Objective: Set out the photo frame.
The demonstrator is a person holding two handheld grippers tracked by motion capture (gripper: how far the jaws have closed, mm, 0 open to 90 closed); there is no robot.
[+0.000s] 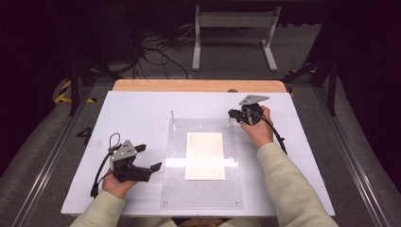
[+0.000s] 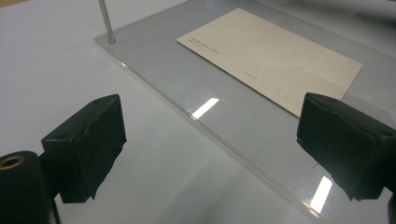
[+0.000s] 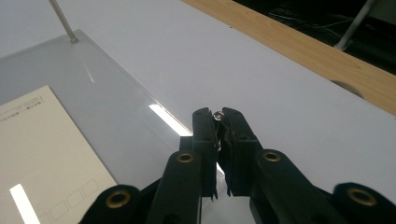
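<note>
A clear acrylic plate [image 1: 203,194] lies in the middle of the white table, and a cream postcard [image 1: 205,155] rests on it. A thin metal post [image 1: 173,120] stands upright at the plate's far left corner. At the far right corner my right gripper [image 1: 232,115] is shut on a second metal post, whose shiny tip [image 3: 217,114] shows between the jaws of the right gripper [image 3: 218,122]. My left gripper [image 1: 149,157] is open and holds nothing, just left of the plate's edge. Its view shows the left gripper [image 2: 210,140], plate edge [image 2: 187,112], postcard [image 2: 275,56] and left post [image 2: 106,21].
A wooden strip [image 1: 198,85] runs along the table's far edge, with a small hole [image 1: 232,90] in it. Behind the table, a white frame [image 1: 234,28] and cables [image 1: 156,47] are on the floor. Bare white table surface [image 1: 137,113] lies left and right of the plate.
</note>
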